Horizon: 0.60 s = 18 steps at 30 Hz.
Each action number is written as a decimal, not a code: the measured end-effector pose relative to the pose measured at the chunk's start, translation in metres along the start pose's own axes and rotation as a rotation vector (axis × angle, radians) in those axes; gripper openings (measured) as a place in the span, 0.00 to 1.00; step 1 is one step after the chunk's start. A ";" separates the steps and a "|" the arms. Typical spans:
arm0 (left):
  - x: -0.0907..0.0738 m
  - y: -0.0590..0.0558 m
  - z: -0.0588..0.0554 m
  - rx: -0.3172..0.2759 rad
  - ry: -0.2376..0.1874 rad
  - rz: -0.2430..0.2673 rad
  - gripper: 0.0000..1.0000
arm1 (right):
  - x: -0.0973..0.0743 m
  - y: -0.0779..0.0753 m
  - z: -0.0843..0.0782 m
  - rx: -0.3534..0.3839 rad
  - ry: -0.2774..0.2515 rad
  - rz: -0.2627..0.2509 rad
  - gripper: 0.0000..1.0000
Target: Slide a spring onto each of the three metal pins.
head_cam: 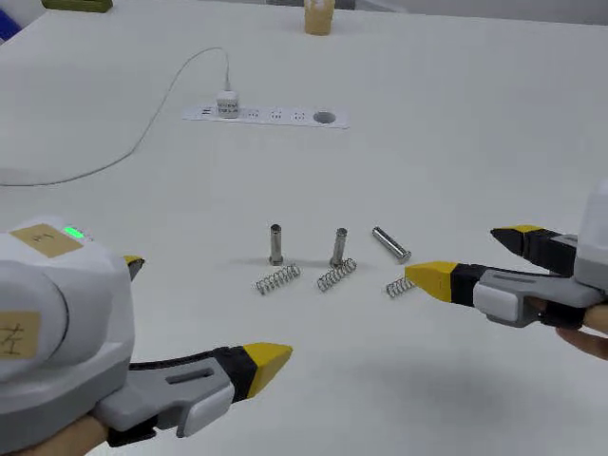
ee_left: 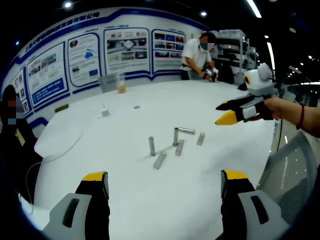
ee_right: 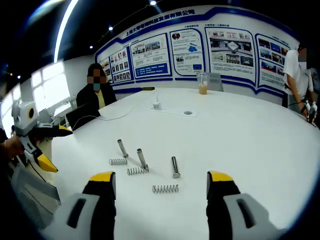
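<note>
Three metal pins sit mid-table. The left pin (head_cam: 275, 243) and the middle pin (head_cam: 339, 246) stand upright; the right pin (head_cam: 390, 244) lies on its side. A loose spring lies in front of each: left spring (head_cam: 277, 278), middle spring (head_cam: 336, 274), right spring (head_cam: 399, 286). My left gripper (head_cam: 204, 309) is open at the near left, well short of the parts. My right gripper (head_cam: 475, 256) is open at the right, its near yellow tip just right of the right spring. The right gripper view shows the right spring (ee_right: 165, 188) between and ahead of the jaws.
A white power strip (head_cam: 266, 116) with a plugged cable lies farther back. A cup (head_cam: 319, 16) stands at the far edge. People sit and stand around the table, one (ee_right: 96, 90) beyond its far side. Bare white tabletop (head_cam: 456, 142) surrounds the parts.
</note>
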<state>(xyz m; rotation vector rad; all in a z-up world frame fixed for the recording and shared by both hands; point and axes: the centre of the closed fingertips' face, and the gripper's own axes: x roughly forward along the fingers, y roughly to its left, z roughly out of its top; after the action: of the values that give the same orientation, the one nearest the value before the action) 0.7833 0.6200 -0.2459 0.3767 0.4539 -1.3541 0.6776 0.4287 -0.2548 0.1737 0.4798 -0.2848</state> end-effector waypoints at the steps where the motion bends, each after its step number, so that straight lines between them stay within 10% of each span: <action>1: 0.001 -0.001 0.000 0.001 0.000 -0.001 0.95 | 0.002 0.000 0.000 0.001 0.004 0.002 0.74; 18: 0.006 -0.005 0.001 0.003 -0.014 -0.021 0.93 | 0.046 -0.008 -0.001 -0.026 0.023 0.004 0.55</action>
<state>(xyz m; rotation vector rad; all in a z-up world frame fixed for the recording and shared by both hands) 0.7792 0.6138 -0.2483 0.3655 0.4455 -1.3775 0.7134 0.4106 -0.2784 0.1524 0.5054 -0.2727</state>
